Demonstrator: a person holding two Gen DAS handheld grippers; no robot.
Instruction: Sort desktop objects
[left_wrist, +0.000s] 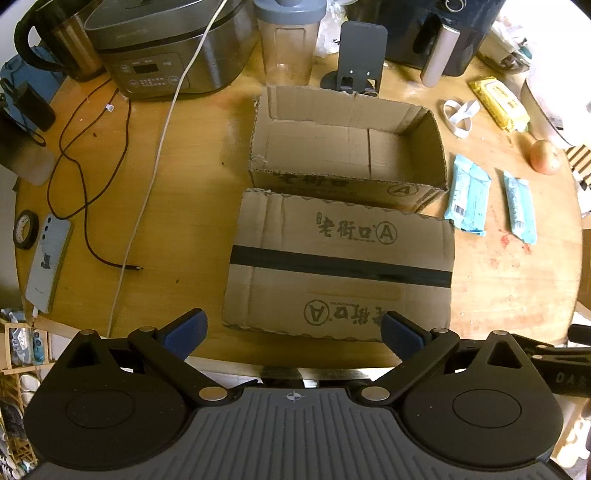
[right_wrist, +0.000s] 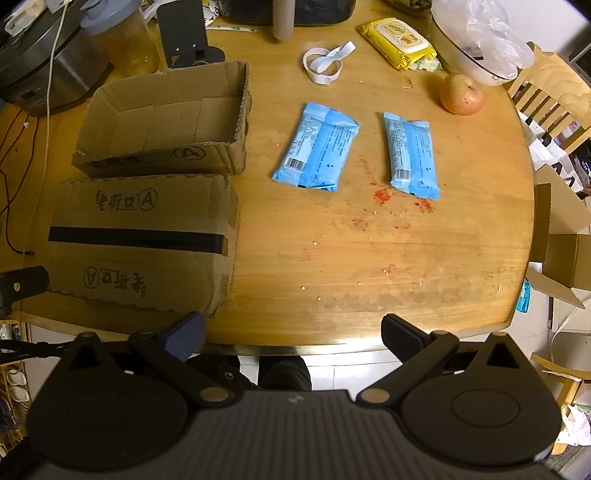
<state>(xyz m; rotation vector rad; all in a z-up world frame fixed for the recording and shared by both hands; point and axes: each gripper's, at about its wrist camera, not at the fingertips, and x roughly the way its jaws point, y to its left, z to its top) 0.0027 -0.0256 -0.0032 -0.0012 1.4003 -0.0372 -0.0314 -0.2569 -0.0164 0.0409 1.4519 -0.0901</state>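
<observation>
Wooden table bare near edge, jaws spread

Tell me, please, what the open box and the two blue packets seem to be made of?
Open box: corrugated cardboard, matte brown; wavy cut edges show. Blue packets: probably thin plastic film, slightly glossy, with crimped end seals and a printed barcode.

Both grippers hang level at the near edge of the table, side by side and pointing across it. The left gripper has its jaws spread wide with nothing between them, its blue pads just over the table's near rim. The right gripper is likewise spread wide and empty, held a little back from that rim. The left gripper's black side pokes into the right wrist view at its left border.
</observation>
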